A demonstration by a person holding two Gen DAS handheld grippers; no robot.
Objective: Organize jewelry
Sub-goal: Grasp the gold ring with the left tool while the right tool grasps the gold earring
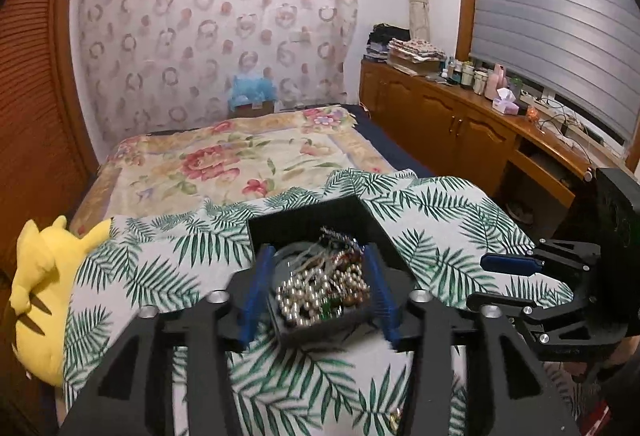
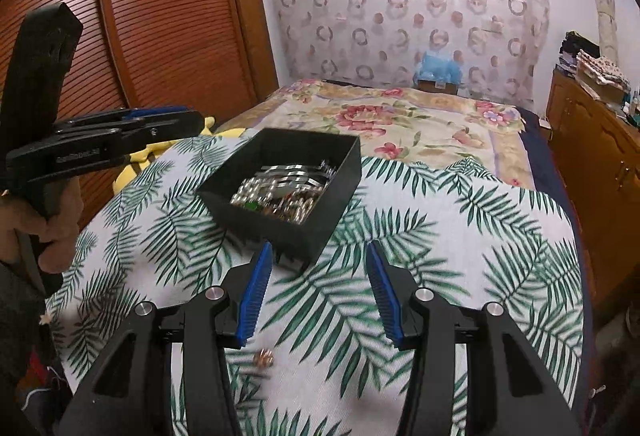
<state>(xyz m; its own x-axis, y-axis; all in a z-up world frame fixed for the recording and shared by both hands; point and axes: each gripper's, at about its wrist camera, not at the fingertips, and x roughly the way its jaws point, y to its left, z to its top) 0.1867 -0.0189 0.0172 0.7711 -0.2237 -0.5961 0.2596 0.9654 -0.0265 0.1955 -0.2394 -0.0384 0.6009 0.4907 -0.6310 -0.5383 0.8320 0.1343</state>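
On the palm-leaf cloth (image 2: pixel 460 236) spread over the bed sits our black jewelry box (image 2: pixel 285 185), open-topped and heaped with silvery bead strands and bangles tangled with darker pieces. Our left gripper (image 1: pixel 316 292) hangs above the box with its blue fingers spread wide, empty; our right gripper (image 2: pixel 318 292) is likewise parted, holding nothing, just short of the box. A small gold piece (image 2: pixel 264 358) lies loose on the cloth near our right fingers. A yellow plush toy (image 1: pixel 44 292) rests at the cloth's left edge.

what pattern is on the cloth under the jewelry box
Green palm-leaf fronds on white cloth, clearest in the right wrist view; the black open box sits on it.
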